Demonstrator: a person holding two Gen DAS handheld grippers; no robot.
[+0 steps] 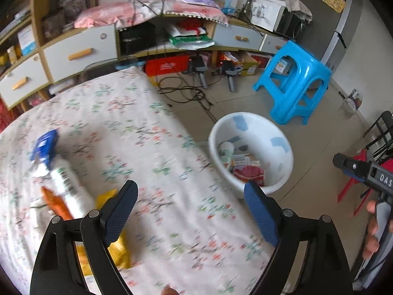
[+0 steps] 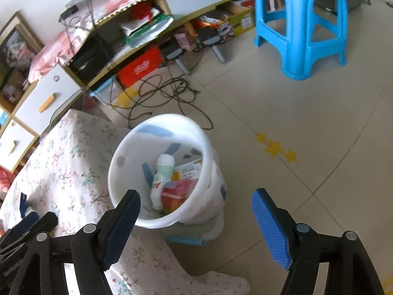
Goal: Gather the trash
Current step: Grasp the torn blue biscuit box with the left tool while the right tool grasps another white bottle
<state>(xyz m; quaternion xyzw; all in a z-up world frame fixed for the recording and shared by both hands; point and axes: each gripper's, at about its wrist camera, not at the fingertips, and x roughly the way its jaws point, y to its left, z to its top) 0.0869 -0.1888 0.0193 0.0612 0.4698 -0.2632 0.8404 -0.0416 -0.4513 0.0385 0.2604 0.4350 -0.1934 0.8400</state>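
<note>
White plastic, with a barcode label down its side, makes up the long squeeze tube (image 1: 65,184) lying on the floral tablecloth (image 1: 152,132), touching a blue crumpled packet (image 1: 45,147) at its far end and an orange wrapper (image 1: 57,204) beside it; a yellow crinkled bag (image 1: 115,243) lies nearer, partly under the left gripper (image 1: 190,211). All four pieces look light. The tube seems the stiffest and probably slick, so a pinch across its middle should hold best, while the wrappers are soft and will crumple, better caught by a raised fold or edge. The view here is blurred, so finer detail cannot be told.

The left gripper hangs above the cloth with its fingers spread wide and nothing between them. The right gripper (image 2: 196,221) is likewise spread and empty, poised over the white round plastic bin (image 2: 127,147) on the floor just beside the table edge. That bin already holds a white and green tube (image 2: 163,172), a red packet (image 2: 178,191) and a printed carton. Further off stand a bright blue plastic stool (image 2: 302,24) and tangled black cables (image 2: 167,91)
</note>
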